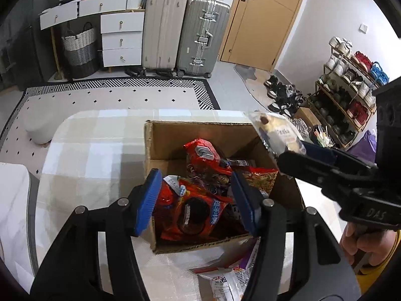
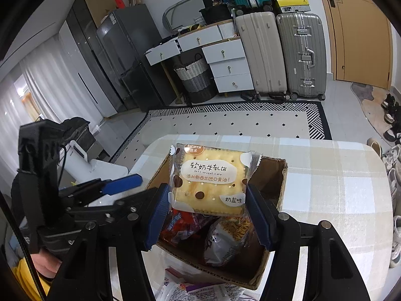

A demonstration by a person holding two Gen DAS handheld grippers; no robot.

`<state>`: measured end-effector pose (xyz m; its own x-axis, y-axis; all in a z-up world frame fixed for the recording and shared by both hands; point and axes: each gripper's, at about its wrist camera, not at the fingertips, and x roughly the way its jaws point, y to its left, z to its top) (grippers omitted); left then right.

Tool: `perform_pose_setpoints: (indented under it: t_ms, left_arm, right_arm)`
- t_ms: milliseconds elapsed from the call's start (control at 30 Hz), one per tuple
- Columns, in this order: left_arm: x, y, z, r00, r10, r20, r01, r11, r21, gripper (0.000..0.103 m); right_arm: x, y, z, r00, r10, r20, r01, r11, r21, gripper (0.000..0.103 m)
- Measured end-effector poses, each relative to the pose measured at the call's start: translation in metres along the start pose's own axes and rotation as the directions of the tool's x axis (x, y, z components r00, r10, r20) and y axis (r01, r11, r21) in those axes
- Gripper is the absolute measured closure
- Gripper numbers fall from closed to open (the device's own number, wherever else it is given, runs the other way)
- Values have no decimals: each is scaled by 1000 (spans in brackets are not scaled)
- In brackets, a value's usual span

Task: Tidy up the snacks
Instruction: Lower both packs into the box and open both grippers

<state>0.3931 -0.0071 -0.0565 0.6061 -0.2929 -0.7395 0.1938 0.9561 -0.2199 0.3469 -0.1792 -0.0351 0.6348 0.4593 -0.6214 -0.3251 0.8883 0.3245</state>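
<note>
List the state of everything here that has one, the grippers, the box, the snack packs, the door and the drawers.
Left gripper: open, over the box, holding nothing.
Right gripper: shut on the cracker pack, above the box.
Cardboard box: open, partly filled.
Red cookie pack: lying in the box.
Door: closed.
Top drawer: pulled out.
</note>
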Motion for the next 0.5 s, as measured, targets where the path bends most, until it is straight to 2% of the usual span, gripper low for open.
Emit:
perform_pose_setpoints:
  t_ms: [300,500]
  left_arm:
    - [-37,10,-9,999,40,36,-39,998,-44,44]
    - [-54,11,-19,998,40,46,-37,997,-72,44]
  right_arm:
    - [3,10,-3,1000,1,-12,-1,1000,-17,41]
    - [3,14,-7,1000,-7,-9,7,1000,-19,41]
